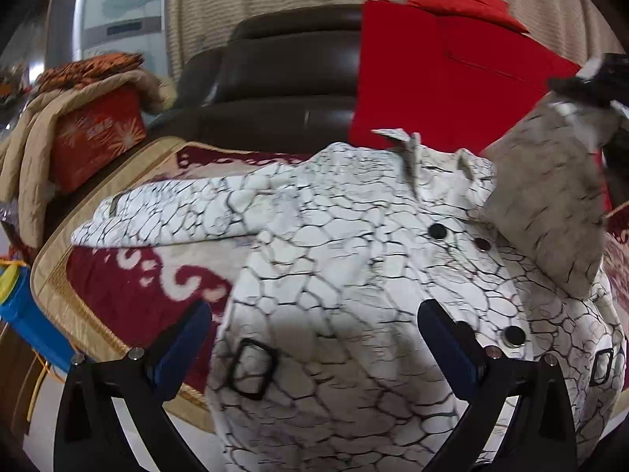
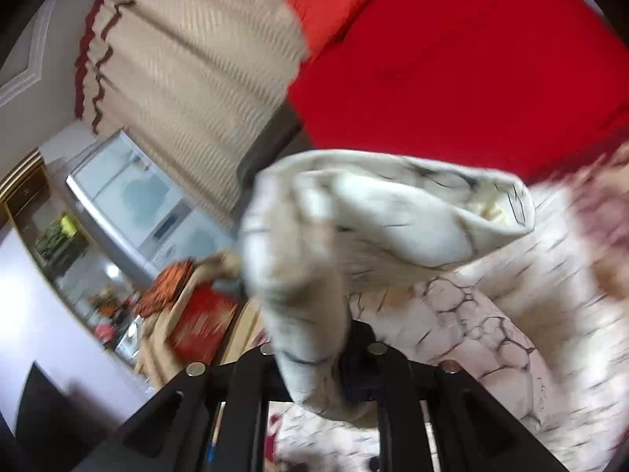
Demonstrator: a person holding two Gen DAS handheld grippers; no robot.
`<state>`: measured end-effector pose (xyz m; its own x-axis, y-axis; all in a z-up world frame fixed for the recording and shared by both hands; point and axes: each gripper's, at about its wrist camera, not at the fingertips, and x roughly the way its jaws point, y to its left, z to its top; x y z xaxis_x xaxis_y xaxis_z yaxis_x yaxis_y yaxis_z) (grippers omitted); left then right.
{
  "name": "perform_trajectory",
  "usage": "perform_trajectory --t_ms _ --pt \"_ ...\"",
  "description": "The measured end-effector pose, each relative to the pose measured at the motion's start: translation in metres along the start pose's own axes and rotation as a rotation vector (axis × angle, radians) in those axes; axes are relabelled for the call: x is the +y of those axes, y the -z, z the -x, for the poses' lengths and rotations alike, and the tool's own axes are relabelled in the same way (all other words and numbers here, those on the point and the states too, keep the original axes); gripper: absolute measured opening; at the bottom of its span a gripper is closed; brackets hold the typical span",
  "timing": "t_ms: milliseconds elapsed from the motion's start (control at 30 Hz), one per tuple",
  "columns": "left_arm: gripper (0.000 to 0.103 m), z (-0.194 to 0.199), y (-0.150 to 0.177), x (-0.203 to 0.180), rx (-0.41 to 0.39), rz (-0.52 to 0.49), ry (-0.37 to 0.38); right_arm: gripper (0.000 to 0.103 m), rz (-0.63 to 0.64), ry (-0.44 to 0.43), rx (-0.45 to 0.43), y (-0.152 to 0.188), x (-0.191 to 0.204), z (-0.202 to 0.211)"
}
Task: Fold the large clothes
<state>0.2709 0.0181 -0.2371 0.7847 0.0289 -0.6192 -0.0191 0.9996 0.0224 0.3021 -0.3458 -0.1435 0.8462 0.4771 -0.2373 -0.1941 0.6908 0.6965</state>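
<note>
Surface: patterned red bedspread (image 1: 129,275) | item: crackle-print jacket (image 1: 334,275) lay spread there | left gripper (image 1: 314,338) fingers open, empty | right gripper (image 2: 346,358) clamped on sleeve (image 2: 373,212) – raised | advice: carry sleeve across chest flat, release smoothly.

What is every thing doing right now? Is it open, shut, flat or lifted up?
left gripper: open, empty, over the jacket.
right gripper: shut on a sleeve.
jacket: spread on the patterned blanket, snaps undone.
sleeve: lifted up off the jacket.
red cloth: draped over the dark sofa.
</note>
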Motion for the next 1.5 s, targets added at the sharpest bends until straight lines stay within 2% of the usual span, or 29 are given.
perform_trajectory --t_ms 33,67,100,133,167,233,367,533,667,767,833,900,967,1100,1200,1267,1300,1333,1367,1433,1500 --pt "0.103 -0.001 0.0 0.002 0.001 0.005 -0.004 0.021 0.0 -0.001 0.029 0.006 0.005 -0.01" --pt "0.103 -0.001 0.0 0.005 0.002 0.012 -0.006 0.036 -0.002 -0.005 0.058 0.011 0.008 -0.021" --pt "0.103 -0.001 -0.001 0.007 0.001 0.02 -0.007 0.075 -0.009 -0.017 0.075 0.014 0.009 -0.025" --pt "0.103 -0.001 -0.001 0.009 -0.001 0.029 -0.006 0.09 -0.038 -0.054 0.091 0.017 0.008 -0.029" --pt "0.103 -0.001 -0.002 0.01 -0.002 0.035 -0.004 0.099 -0.065 -0.085 0.08 0.013 -0.001 -0.033" --pt "0.103 -0.002 -0.003 0.01 -0.004 0.044 0.004 0.099 -0.045 -0.138 0.065 0.012 0.0 -0.026" --pt "0.103 -0.001 -0.004 0.002 -0.003 0.034 0.031 0.099 0.035 -0.084 0.045 0.011 0.002 -0.008" --pt "0.103 -0.005 -0.01 -0.009 -0.011 0.021 0.083 0.097 -0.013 0.062 0.031 0.009 -0.048 0.022" --pt "0.103 -0.011 -0.017 -0.001 -0.006 0.08 0.098 0.082 -0.099 0.132 -0.009 0.012 -0.096 0.048" --pt "0.103 -0.011 -0.022 0.013 -0.045 0.126 0.088 0.079 -0.151 0.196 -0.039 0.011 -0.123 0.06" --pt "0.103 -0.007 -0.026 0.023 -0.085 0.161 0.091 0.079 -0.108 0.25 -0.076 0.002 -0.125 0.069" --pt "0.103 -0.01 -0.029 0.028 -0.089 0.171 0.084 0.079 -0.024 0.343 -0.112 -0.004 -0.121 0.071" --pt "0.103 -0.023 -0.034 0.034 -0.036 0.188 0.116 0.079 -0.002 0.366 -0.093 -0.011 -0.123 0.064" --pt "0.103 -0.054 -0.04 0.037 0.097 0.233 0.216 0.079 0.003 0.424 0.0 -0.014 -0.136 0.035" --pt "0.103 -0.06 -0.04 0.028 0.09 0.206 0.238 0.079 0.027 0.447 0.067 -0.01 -0.14 0.015" --pt "0.086 -0.06 -0.044 0.014 0.077 0.136 0.273 0.079 0.064 0.47 0.084 -0.01 -0.138 0.007" --pt "0.082 -0.062 -0.045 0.007 0.083 0.101 0.277 0.079 0.072 0.475 0.091 -0.008 -0.139 0.003" --pt "0.071 -0.066 -0.046 0.002 0.093 0.075 0.273 0.079 0.084 0.491 0.109 -0.007 -0.14 -0.002" --pt "0.055 -0.073 -0.046 -0.003 0.111 0.048 0.267 0.078 0.088 0.501 0.122 -0.006 -0.142 -0.006" --pt "0.042 -0.082 -0.045 -0.002 0.15 0.049 0.266 0.074 0.11 0.519 0.15 -0.004 -0.144 -0.013" --pt "0.035 -0.085 -0.043 0.004 0.149 0.086 0.287 0.044 0.161 0.552 0.175 -0.003 -0.141 -0.019"
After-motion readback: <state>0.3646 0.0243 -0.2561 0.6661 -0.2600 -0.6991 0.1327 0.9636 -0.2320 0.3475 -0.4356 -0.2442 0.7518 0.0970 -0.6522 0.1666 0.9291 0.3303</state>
